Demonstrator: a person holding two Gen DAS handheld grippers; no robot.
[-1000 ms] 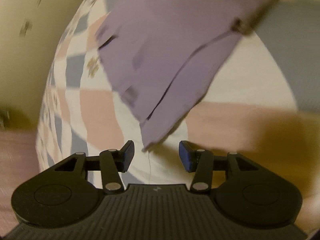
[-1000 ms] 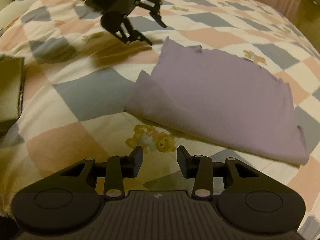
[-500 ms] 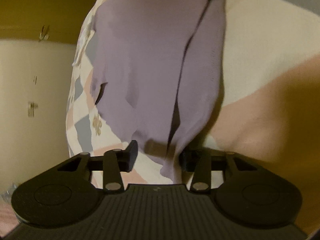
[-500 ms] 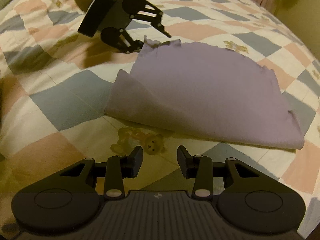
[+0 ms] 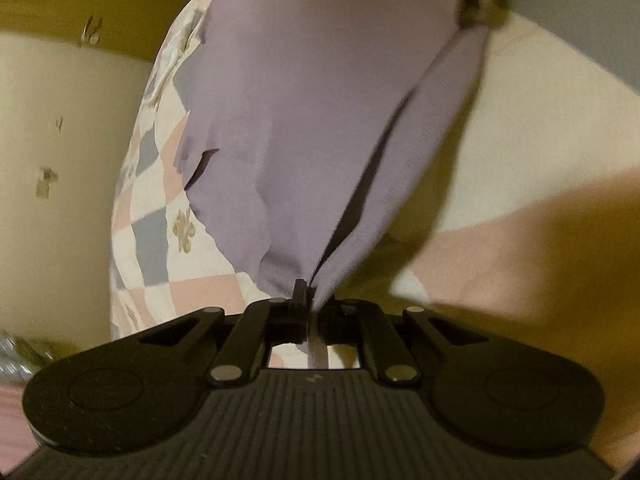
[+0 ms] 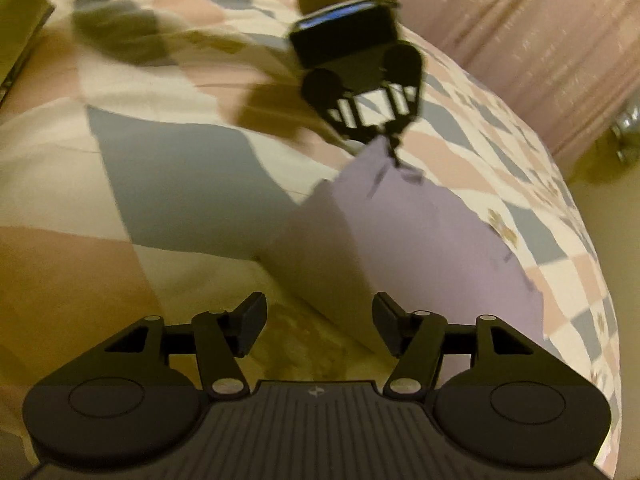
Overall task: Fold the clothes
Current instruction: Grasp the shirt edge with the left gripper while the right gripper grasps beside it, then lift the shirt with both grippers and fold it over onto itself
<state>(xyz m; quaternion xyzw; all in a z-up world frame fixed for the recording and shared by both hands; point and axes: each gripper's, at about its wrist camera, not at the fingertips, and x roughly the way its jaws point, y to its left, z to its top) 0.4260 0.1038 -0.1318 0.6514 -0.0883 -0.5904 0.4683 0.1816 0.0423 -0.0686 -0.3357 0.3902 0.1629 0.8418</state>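
Left wrist: lilac cloth (image 5: pixel 304 128) corner between left tongs (image 5: pixel 314 300).

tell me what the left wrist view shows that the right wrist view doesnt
Only the left wrist view: a cream wall beside the bed, and the left gripper shut on a corner of the purple garment.

Only the right wrist view: the right gripper, its jaws opening with nothing between them, and a pink curtain.

Both: the garment, the checkered quilt, and the left gripper's pinch.
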